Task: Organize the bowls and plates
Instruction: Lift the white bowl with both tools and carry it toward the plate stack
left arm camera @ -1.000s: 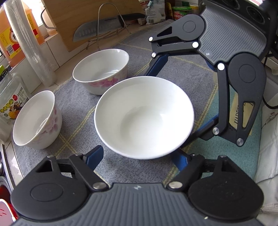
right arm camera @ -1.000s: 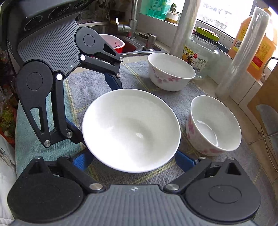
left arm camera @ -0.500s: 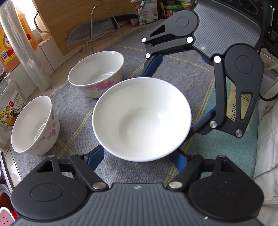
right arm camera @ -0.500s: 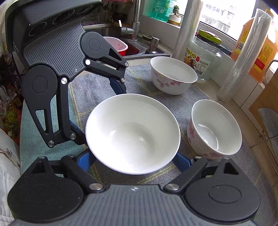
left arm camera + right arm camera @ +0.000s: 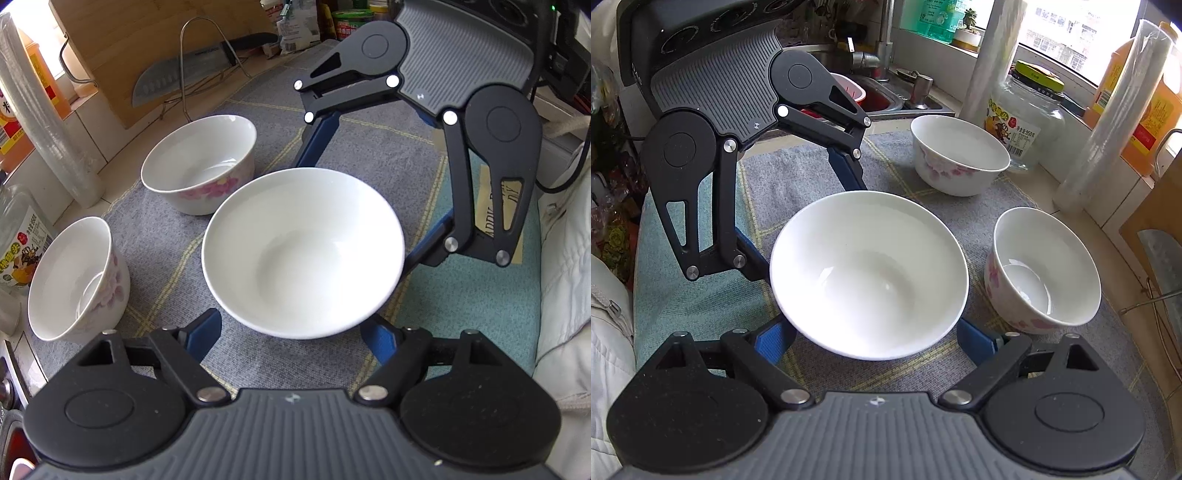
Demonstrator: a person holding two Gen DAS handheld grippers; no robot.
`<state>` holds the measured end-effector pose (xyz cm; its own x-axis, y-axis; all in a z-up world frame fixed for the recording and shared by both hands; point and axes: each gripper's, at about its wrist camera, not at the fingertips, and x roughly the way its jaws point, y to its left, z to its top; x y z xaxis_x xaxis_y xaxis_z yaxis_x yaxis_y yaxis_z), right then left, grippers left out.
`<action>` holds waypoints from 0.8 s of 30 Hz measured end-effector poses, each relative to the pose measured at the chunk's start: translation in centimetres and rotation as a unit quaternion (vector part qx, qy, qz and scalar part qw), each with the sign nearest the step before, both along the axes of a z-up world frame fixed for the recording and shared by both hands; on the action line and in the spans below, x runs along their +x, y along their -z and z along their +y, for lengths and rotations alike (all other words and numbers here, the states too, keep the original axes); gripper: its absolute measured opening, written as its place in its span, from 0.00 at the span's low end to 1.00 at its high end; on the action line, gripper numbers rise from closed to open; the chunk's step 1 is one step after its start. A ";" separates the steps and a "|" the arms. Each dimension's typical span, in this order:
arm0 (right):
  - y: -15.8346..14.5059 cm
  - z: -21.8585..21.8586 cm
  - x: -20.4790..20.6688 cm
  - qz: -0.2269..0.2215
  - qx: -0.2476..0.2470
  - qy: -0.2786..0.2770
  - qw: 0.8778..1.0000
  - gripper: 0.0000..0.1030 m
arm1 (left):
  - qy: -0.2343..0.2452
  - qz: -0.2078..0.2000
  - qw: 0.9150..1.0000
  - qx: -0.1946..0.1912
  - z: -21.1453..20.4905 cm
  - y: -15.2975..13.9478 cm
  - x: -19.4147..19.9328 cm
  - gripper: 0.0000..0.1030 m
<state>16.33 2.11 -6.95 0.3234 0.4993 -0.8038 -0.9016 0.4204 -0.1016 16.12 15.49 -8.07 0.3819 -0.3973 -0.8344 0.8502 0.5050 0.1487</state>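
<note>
Since a second ago the plain white bowl [image 5: 303, 254] looks lifted a bit and drifted toward the two floral bowls. Both grippers cradle it from opposite sides: left gripper [image 5: 291, 332] and right gripper [image 5: 875, 336], jaws spread wide with the blue fingers [image 5: 201, 334] tucked under the rim, so it's supported, not pinched. It hangs over the grey mat [image 5: 369, 147] on the desk. My guess is it's headed onto the far floral bowl [image 5: 199, 162] or the near floral bowl [image 5: 74, 280]. Keep both sides level and moving together, centre it first, then lower slowly.
</note>
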 end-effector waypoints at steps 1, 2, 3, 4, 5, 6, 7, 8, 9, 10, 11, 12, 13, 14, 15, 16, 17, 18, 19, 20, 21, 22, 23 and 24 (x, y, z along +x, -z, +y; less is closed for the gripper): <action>0.0 0.0 0.0 0.001 0.000 0.000 1.000 0.91 | 0.000 -0.001 1.000 0.000 -0.1 0.0 0.0 0.79; 0.0 0.1 0.0 0.002 0.001 -0.001 1.000 0.91 | 0.000 -0.001 1.000 0.000 -0.1 0.0 0.0 0.79; 0.0 0.1 0.0 0.002 0.000 -0.001 1.000 0.90 | 0.000 -0.001 1.000 0.000 -0.1 0.0 0.0 0.79; 0.0 0.2 -0.1 0.000 0.000 -0.001 1.000 0.89 | 0.001 0.000 1.000 -0.001 -0.1 -0.1 0.0 0.77; -0.1 0.2 -0.1 -0.002 0.000 -0.001 1.000 0.89 | 0.002 0.002 1.000 -0.002 -0.1 -0.1 -0.1 0.75; -0.1 0.3 -0.2 -0.004 -0.001 0.000 1.000 0.89 | 0.004 0.002 1.000 -0.003 -0.1 -0.2 -0.3 0.72; -0.2 0.3 -0.3 -0.006 0.000 0.001 1.000 0.89 | 0.006 0.001 1.000 -0.003 -0.1 -0.2 -0.5 0.71; -0.2 0.3 -0.3 -0.007 -0.002 0.002 1.000 0.89 | 0.005 -0.001 1.000 0.000 -0.2 -0.3 -0.6 0.71; -0.2 0.3 -0.4 -0.008 -0.003 0.002 1.000 0.89 | 0.005 -0.003 1.000 0.002 -0.3 -0.3 -0.7 0.71; -0.2 0.3 -0.5 -0.010 -0.003 0.002 1.000 0.89 | 0.005 -0.003 1.000 0.002 -0.3 -0.3 -0.7 0.71; -0.3 0.2 -0.7 -0.012 -0.004 0.003 1.000 0.89 | 0.005 -0.004 1.000 0.002 -0.3 -0.4 -0.7 0.70; -0.4 0.2 -0.8 -0.012 -0.004 0.003 1.000 0.89 | 0.006 -0.004 1.000 0.003 -0.4 -0.5 -0.8 0.70; -0.5 0.1 -0.9 -0.012 -0.003 0.005 1.000 0.89 | 0.007 -0.005 1.000 0.004 -0.5 -0.6 -0.8 0.70; -0.7 0.0 -1.1 -0.014 -0.002 0.008 1.000 0.89 | 0.008 -0.008 1.000 0.005 -0.7 -0.7 -1.0 0.70; -0.9 -0.1 -1.3 -0.016 -0.003 0.011 1.000 0.89 | 0.010 -0.010 1.000 0.007 -0.8 -0.9 -1.1 0.70; -1.0 -0.3 -1.5 -0.017 -0.003 0.014 1.000 0.89 | 0.012 -0.011 1.000 0.008 -1.1 -1.1 -1.2 0.70; -1.3 -0.6 -1.8 -0.019 -0.004 0.018 1.000 0.89 | 0.013 -0.012 1.000 0.011 -1.5 -1.3 -1.3 0.70; -1.5 -0.9 -2.0 -0.022 -0.003 0.022 1.000 0.89 | 0.014 -0.012 1.000 0.011 -1.8 -1.5 -1.5 0.70; -1.6 -1.3 -2.2 -0.023 -0.003 0.024 0.999 0.89 | 0.016 -0.013 1.000 0.011 -2.2 -1.7 -1.6 0.70; -1.8 -1.9 -2.4 -0.024 -0.002 0.028 0.999 0.89 | 0.018 -0.013 1.000 0.010 -2.7 -1.9 -1.8 0.70; -2.0 -2.4 -2.7 -0.025 -0.002 0.032 0.999 0.89 | 0.020 -0.012 1.000 0.009 -3.1 -2.0 -1.9 0.70; -2.1 -3.0 -2.9 -0.025 -0.001 0.035 0.999 0.89 | 0.023 -0.012 1.000 0.008 -3.7 -2.2 -2.1 0.70; -2.3 -3.5 -3.1 -0.025 0.000 0.038 0.999 0.89 | 0.027 -0.012 1.000 0.008 -4.3 -2.4 -2.3 0.70; -2.5 -4.3 -3.4 -0.027 0.000 0.041 0.999 0.89 | 0.030 -0.012 0.999 0.008 -4.9 -2.5 -2.4 0.70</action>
<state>12.91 -2.23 -4.45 0.4051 0.4694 -0.7846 -0.8578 0.4920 -0.1486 13.70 10.55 -5.56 0.3781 -0.4073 -0.8313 0.8749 0.4507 0.1771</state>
